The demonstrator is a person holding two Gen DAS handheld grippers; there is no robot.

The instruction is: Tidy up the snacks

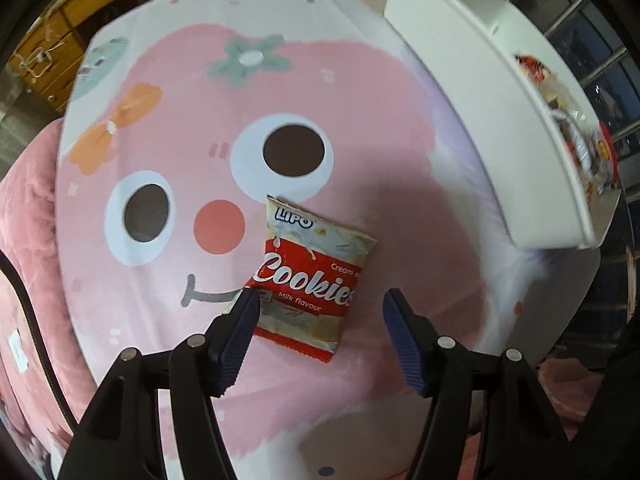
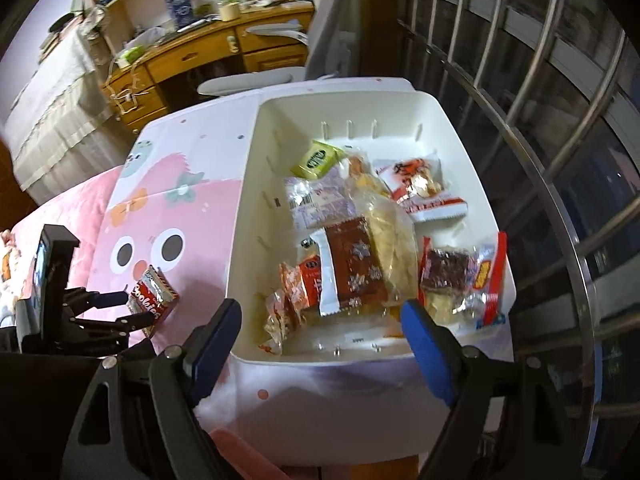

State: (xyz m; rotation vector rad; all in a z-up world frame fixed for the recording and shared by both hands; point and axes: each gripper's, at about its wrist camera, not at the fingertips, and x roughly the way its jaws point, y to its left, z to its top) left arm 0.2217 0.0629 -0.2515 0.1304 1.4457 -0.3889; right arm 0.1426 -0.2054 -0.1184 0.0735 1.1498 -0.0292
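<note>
The left gripper (image 1: pixel 320 304) is nearest to the camera; its two blue fingers (image 1: pixel 236 344) stand apart, pointing down at the table, and nothing is pressed between them. The cookie packet (image 1: pixel 310 278) lies flat on the pink tablecloth (image 1: pixel 168 80), on the cartoon face, beside its mouth and cheek; in the left wrist view the left finger covers the packet's lower left corner, while the other finger stands clear on the right. I cannot tell if the left finger already touches the wrapper.

The right gripper (image 2: pixel 320 316) hangs above the near edge of the white box (image 2: pixel 460 140), with its fingers wide apart and empty. The box stands on the same tablecloth, well to the right of the packet, and it already holds many snacks: a green packet (image 2: pixel 318 159), a brown bar (image 2: pixel 354 258), a red and white bag (image 2: pixel 420 186) and others.

In my judgement the step in hand is picking up the last loose snack; the packet seems to be the only one outside the box. The next move calls for shifting the left gripper a little to the right so that the packet sits between both fingers, then lowering and closing on it; the wrapper is thin and flat, so the fingers may slide over it if they close too high; after this the packet must go across to the box.
</note>
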